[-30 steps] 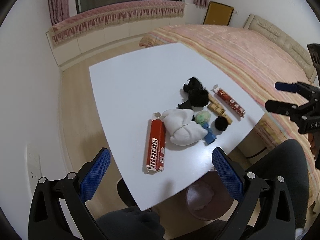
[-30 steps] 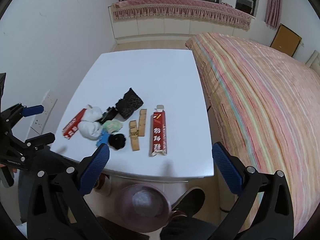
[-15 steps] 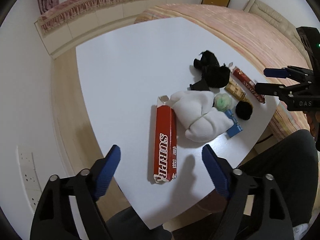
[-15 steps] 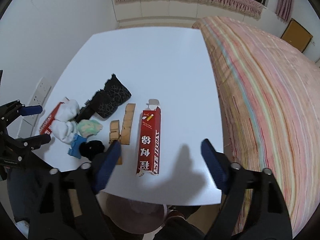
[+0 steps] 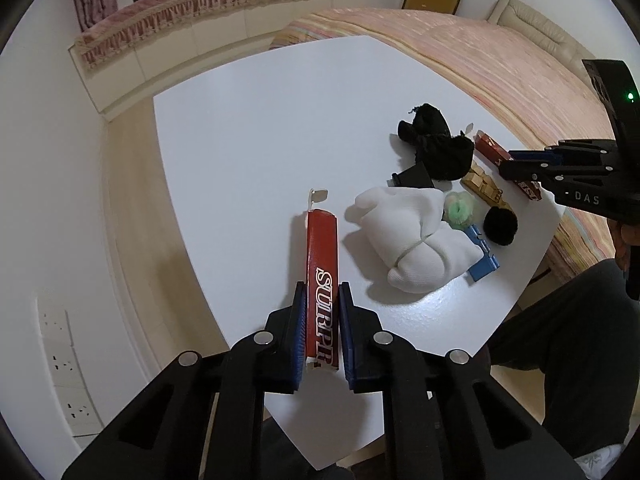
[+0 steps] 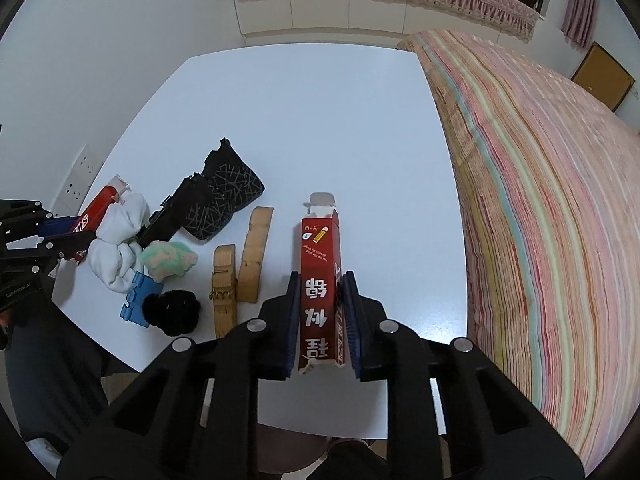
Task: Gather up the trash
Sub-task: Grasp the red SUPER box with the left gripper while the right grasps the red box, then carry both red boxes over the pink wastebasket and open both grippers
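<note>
Two long red cartons lie on a white table (image 5: 248,128). My left gripper (image 5: 322,300) is shut on the near end of the left red carton (image 5: 321,248), marked SURPR. My right gripper (image 6: 321,285) is shut on the near end of the right red carton (image 6: 321,256), which has Chinese print and an open far flap. Both cartons rest on the tabletop. The right gripper also shows in the left wrist view (image 5: 528,166), and the left gripper in the right wrist view (image 6: 68,236).
Between the cartons lie white socks (image 5: 412,236), black socks (image 6: 222,200), a green-white ball (image 6: 170,258), a black pompom (image 6: 172,312), a blue plastic piece (image 6: 136,300) and wooden clips (image 6: 240,264). A striped bed (image 6: 552,200) borders the table's right side. A bin shows under the near edge (image 6: 288,452).
Both grippers moved down and forward to the table and closed, each on the near end of a red carton. Before, both were open above the table.
</note>
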